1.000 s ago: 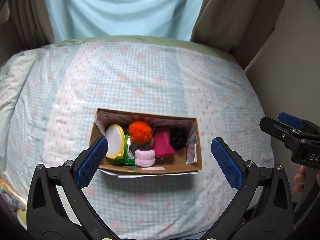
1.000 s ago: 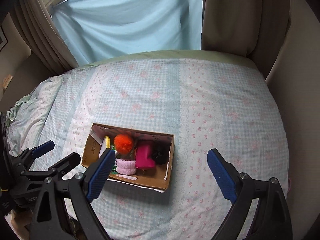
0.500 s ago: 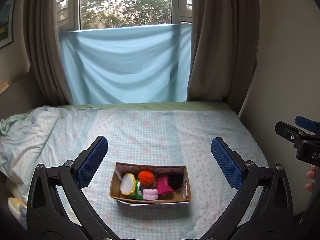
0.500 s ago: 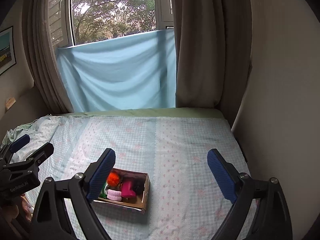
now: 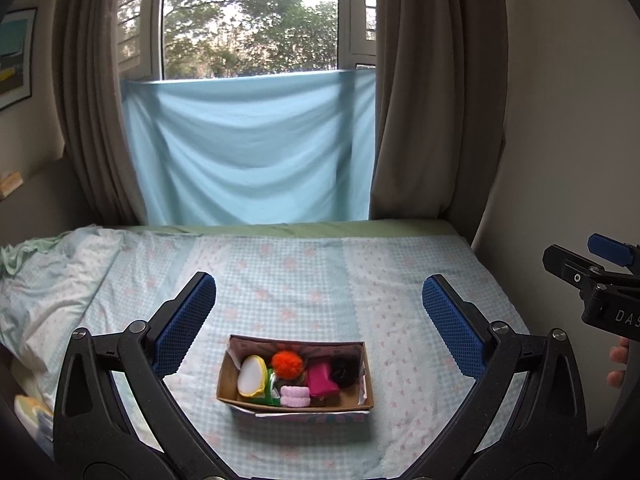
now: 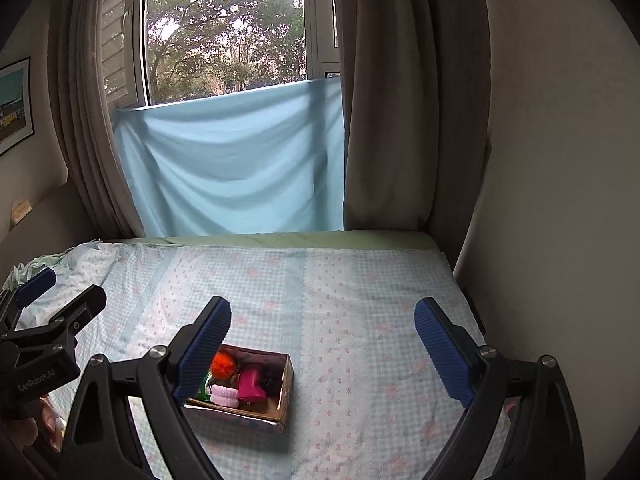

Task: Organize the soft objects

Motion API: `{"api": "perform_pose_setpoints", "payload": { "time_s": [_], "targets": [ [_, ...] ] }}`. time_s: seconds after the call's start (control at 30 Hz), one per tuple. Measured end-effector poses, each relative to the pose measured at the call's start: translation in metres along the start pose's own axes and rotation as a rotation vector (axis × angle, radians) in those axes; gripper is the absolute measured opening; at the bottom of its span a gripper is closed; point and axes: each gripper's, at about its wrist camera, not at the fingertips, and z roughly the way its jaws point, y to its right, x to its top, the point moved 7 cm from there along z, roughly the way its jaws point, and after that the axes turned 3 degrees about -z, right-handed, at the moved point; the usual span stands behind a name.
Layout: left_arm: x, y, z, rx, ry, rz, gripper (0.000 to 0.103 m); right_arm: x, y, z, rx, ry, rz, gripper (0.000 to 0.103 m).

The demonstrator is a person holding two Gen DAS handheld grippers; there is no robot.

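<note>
A cardboard box (image 5: 362, 398) sits on the bed near its front edge. It holds an orange pom-pom (image 5: 287, 364), a yellow-rimmed white pouch (image 5: 252, 376), a pink scrunchie (image 5: 295, 396), a magenta pouch (image 5: 321, 380) and a black fuzzy item (image 5: 345, 372). My left gripper (image 5: 318, 324) is open and empty, held back above the box. My right gripper (image 6: 322, 354) is open and empty, to the right of the box (image 6: 286, 390); its left finger hides the box's left part.
The bed (image 5: 280, 280) has a light blue checked sheet with pink flowers. A crumpled blanket (image 5: 36, 284) lies at its left. A wall (image 6: 560, 160) stands along the right side. A window with brown curtains (image 5: 424, 100) and a blue cloth (image 5: 252, 148) is behind.
Both grippers have pulled back and tilted up from the box, which now looks smaller and lower. The window has come into view. Both stay open and empty.
</note>
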Motion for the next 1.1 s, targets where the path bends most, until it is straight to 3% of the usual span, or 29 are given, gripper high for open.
{"api": "perform_pose_setpoints", "payload": {
  "time_s": [0.53, 1.1],
  "targets": [
    [-0.002, -0.006, 0.000, 0.016, -0.003, -0.020, 0.103, -0.003, -0.004, 0.003, 0.020, 0.004, -0.007, 0.092],
    [0.001, 0.001, 0.002, 0.002, 0.010, -0.005, 0.103, 0.000, 0.008, 0.000, -0.015, 0.005, 0.008, 0.092]
  ]
}}
